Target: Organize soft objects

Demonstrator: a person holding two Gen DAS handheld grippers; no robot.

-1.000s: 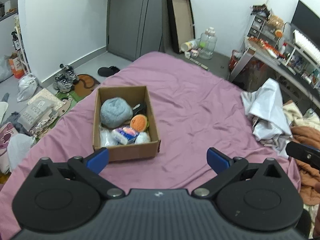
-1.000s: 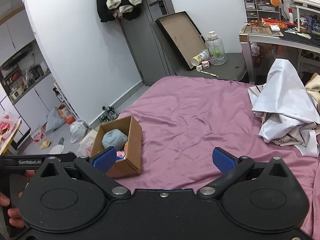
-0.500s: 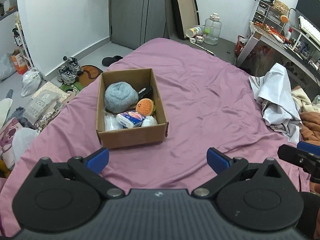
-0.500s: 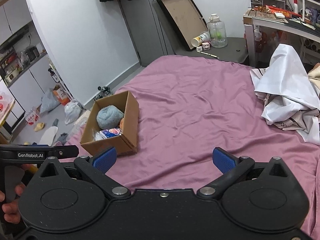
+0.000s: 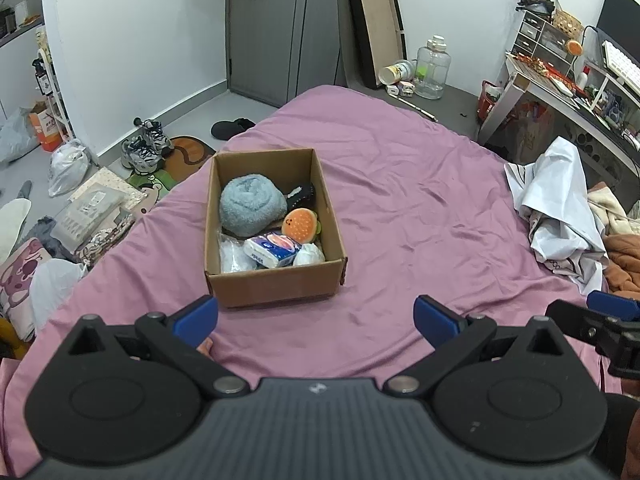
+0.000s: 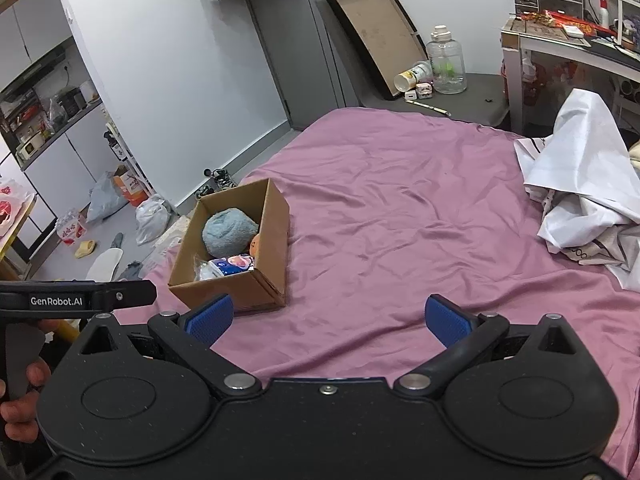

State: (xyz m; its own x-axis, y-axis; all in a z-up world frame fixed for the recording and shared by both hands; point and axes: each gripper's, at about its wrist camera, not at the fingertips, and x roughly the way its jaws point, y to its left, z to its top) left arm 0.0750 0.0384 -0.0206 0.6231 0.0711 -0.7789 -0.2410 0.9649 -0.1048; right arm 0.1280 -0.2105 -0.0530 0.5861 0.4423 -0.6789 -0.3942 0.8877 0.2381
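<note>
1. Left gripper (image 5: 315,316): jaws wide apart, nothing between them, held above the near part of the bed (image 5: 420,208), just short of the box (image 5: 276,286).
2. Right gripper (image 6: 327,318): jaws wide apart, empty, over the bed; box sits ahead and to its left.
3. Box: open cardboard, on the pink sheet near the bed's left edge, upright.
4. In the box: blue fuzzy ball (image 5: 252,205) at the back left, burger plush (image 5: 301,225) right of it, black item (image 5: 301,194) behind the plush, tissue pack (image 5: 272,249) front centre, clear bag (image 5: 233,256) front left, white wad (image 5: 309,255) front right.
5. White cloth (image 6: 580,184) is bunched at the bed's right side, well apart from the box.
6. Hand (image 6: 20,396) grips the left gripper's handle, seen at the left edge of the right wrist view.
</note>
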